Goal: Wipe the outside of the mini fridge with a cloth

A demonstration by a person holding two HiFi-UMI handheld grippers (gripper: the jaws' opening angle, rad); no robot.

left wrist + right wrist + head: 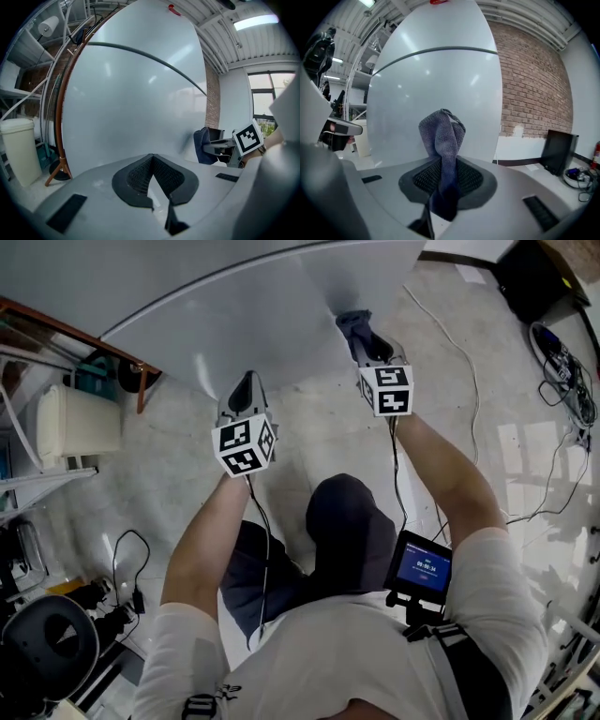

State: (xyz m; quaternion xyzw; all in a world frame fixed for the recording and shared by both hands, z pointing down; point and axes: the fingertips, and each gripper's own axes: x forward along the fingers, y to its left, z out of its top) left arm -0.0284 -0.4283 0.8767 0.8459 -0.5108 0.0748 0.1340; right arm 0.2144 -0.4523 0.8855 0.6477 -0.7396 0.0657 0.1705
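Right gripper view shows the right gripper (pixel 440 180) clenched on the cloth (pixel 442 136) just before the fridge (pixel 436 70) at centre frame, the left gripper (pixel 152 178) closed on nothing, so wiping seems barely begun, with most of the surface undone.

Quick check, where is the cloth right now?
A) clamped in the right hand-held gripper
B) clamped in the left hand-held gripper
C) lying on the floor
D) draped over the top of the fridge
A: the right gripper view shows the blue-grey cloth pinched between the jaws of the right hand-held gripper, in front of the mini fridge. The left hand-held gripper has its jaws together on nothing.
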